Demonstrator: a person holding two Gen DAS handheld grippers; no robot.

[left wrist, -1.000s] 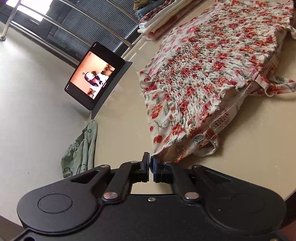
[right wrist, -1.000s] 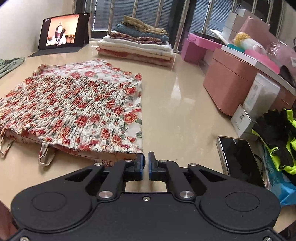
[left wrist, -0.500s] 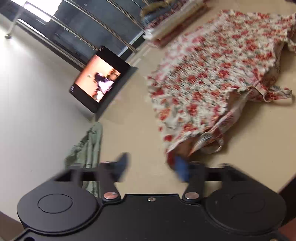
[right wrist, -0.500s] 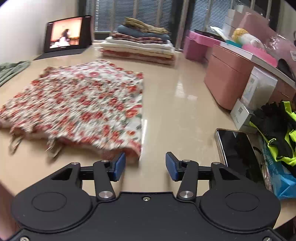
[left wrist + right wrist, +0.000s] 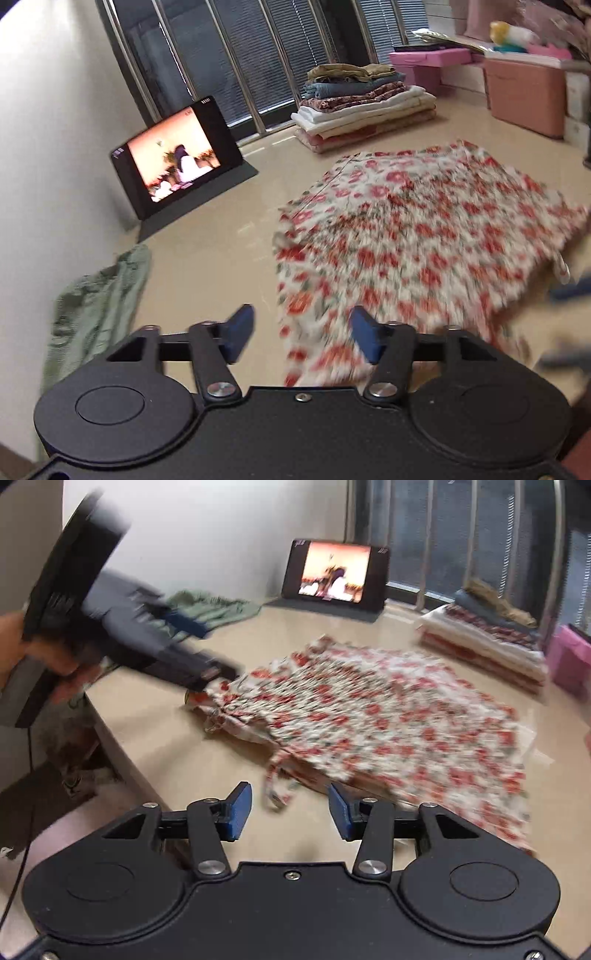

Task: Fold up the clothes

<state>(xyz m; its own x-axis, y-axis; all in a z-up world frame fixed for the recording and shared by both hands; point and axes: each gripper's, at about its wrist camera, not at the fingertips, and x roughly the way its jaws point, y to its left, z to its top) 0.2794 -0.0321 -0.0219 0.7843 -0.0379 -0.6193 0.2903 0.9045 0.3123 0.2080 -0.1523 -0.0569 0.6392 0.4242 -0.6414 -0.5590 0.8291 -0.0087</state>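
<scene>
A floral garment (image 5: 413, 236) with red flowers lies folded flat on the beige table (image 5: 221, 258). My left gripper (image 5: 301, 328) hangs over its near left corner; its jaws stand apart and are closing, and the pads touch no cloth. The right wrist view shows this gripper (image 5: 201, 650), blurred, in a hand at the garment's (image 5: 369, 716) left corner. My right gripper (image 5: 290, 806) is at the near hem, its jaws apart and closing. A strap loop (image 5: 275, 794) lies on the table below the gap, ungripped.
A tablet (image 5: 177, 162) playing video leans at the back by the wall. A stack of folded clothes (image 5: 365, 103) sits by the window, with pink boxes (image 5: 524, 96) to its right. A green cloth (image 5: 96, 295) lies at the table's left. The table's front edge (image 5: 122, 746) drops off at left.
Both grippers were shut at the garment's near hem and now stand apart with nothing in them. The left one has lifted and rolled; the right one has swung left along the hem.
</scene>
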